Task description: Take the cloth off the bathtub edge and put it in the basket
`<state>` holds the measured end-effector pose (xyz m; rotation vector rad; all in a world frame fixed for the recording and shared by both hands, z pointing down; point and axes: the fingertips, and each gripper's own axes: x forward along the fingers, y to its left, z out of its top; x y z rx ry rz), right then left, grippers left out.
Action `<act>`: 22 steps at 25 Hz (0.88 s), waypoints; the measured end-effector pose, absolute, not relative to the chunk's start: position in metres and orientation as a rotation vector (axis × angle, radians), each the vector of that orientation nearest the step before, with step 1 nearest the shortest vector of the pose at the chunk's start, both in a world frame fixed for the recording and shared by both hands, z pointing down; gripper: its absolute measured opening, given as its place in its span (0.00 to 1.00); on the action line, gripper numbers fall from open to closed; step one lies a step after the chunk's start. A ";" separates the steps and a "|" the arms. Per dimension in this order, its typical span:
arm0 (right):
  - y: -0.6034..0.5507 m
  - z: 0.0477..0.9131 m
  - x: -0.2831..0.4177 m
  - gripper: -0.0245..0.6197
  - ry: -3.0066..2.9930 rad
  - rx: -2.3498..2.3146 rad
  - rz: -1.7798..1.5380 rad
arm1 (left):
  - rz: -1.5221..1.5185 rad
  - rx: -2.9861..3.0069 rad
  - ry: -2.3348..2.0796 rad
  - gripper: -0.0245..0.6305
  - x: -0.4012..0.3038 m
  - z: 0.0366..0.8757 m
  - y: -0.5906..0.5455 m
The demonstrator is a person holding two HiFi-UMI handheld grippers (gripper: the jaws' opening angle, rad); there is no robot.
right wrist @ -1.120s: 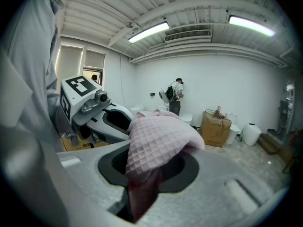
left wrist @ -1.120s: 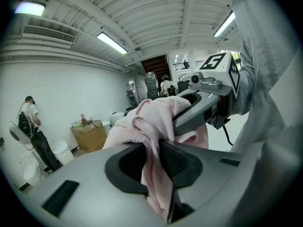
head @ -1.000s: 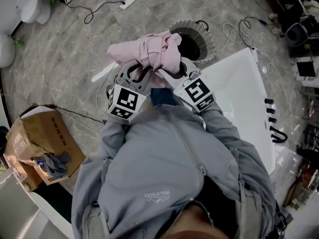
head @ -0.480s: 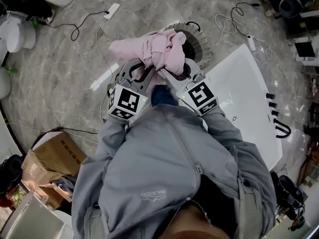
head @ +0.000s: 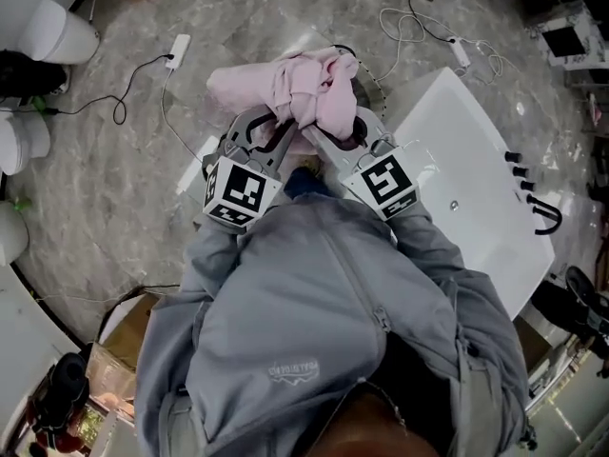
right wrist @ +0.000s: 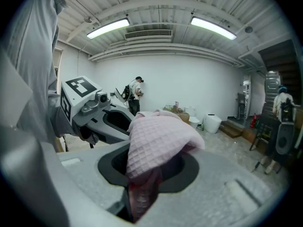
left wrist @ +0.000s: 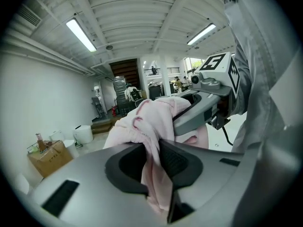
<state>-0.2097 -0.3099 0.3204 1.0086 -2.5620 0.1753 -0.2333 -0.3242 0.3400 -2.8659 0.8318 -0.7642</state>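
A bunched pink waffle cloth point(head: 295, 89) hangs in the air in front of the person's grey jacket. My left gripper point(head: 277, 128) is shut on its left part, my right gripper point(head: 320, 137) on its right part. In the left gripper view the cloth point(left wrist: 150, 126) is pinched between the dark pads, with the right gripper point(left wrist: 204, 109) beyond it. The right gripper view shows cloth point(right wrist: 158, 143) draped over and squeezed in the jaws. Only a sliver of the round dark basket point(head: 364, 88) shows behind the cloth. The white bathtub point(head: 471, 188) lies to the right.
Cables and a power strip point(head: 178, 46) lie on the marbled floor. A white fixture point(head: 57, 32) stands at the far left, a cardboard box point(head: 119, 374) at the lower left. Dark tap fittings point(head: 533, 212) sit on the tub's right rim. A person point(right wrist: 137, 92) stands far off.
The cloth, still held by both grippers, now covers almost all of the basket, which showed beside it a second ago. The floor and tub have shifted as the head view turned.
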 end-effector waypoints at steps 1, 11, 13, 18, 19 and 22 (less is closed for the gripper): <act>-0.315 0.319 -0.205 0.20 -2.550 1.036 0.174 | -0.757 -2.870 0.800 0.16 -0.228 0.339 -0.330; -0.341 0.318 -0.165 0.20 -2.401 1.334 0.170 | -0.678 -2.894 0.435 0.16 -0.183 0.337 -0.362; -0.344 0.317 -0.159 0.20 -2.375 1.386 0.181 | -0.669 -2.895 0.368 0.16 -0.176 0.336 -0.366; -0.349 0.311 -0.144 0.20 -2.295 1.546 0.210 | -0.665 -2.889 0.181 0.16 -0.158 0.331 -0.373; -0.350 0.311 -0.141 0.20 -2.283 1.576 0.221 | -0.668 -2.885 0.147 0.16 -0.155 0.331 -0.375; -0.356 0.311 -0.133 0.20 -2.249 1.649 0.249 | -0.677 -2.869 0.067 0.16 -0.146 0.330 -0.381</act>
